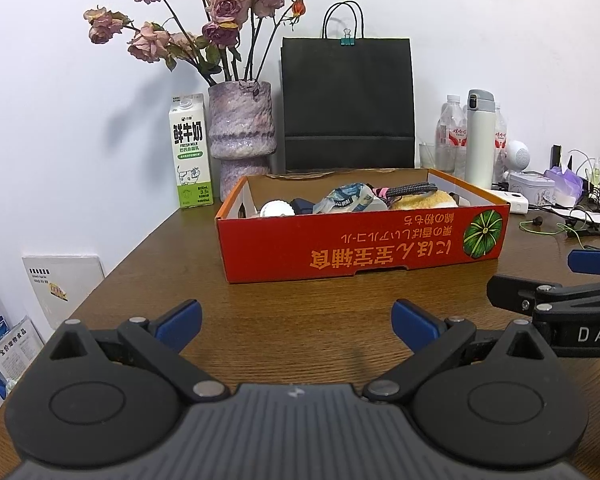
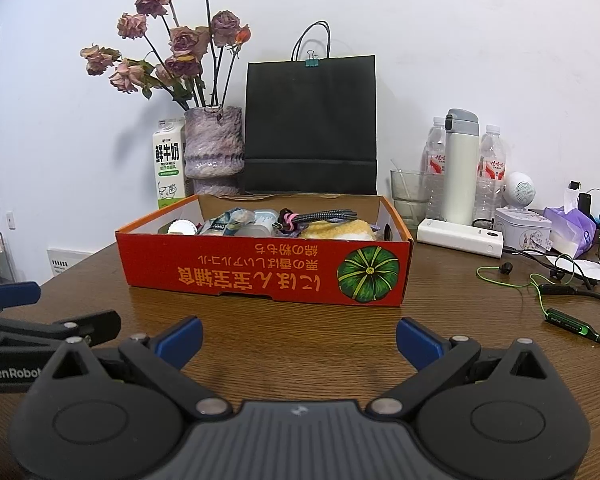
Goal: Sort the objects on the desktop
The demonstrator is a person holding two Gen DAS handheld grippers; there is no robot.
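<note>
A shallow red cardboard box point(image 1: 360, 248) with orange print and a green pumpkin picture sits on the brown wooden table; it also shows in the right wrist view point(image 2: 260, 276). Inside lie a yellow cloth point(image 2: 338, 231), a braided cable point(image 2: 320, 215), a crumpled packet point(image 1: 346, 199) and a white round lid point(image 1: 277, 209). My left gripper point(image 1: 296, 320) is open and empty, low over the table in front of the box. My right gripper point(image 2: 298, 340) is open and empty beside it, also in front of the box.
Behind the box stand a milk carton point(image 1: 191, 152), a vase of dried roses point(image 1: 242, 132) and a black paper bag point(image 1: 348, 104). To the right are water bottles point(image 2: 490, 172), a white flask point(image 2: 462, 168), a glass point(image 2: 408, 196), a power bank point(image 2: 458, 242), a tin point(image 2: 522, 226) and green earphones point(image 2: 556, 312).
</note>
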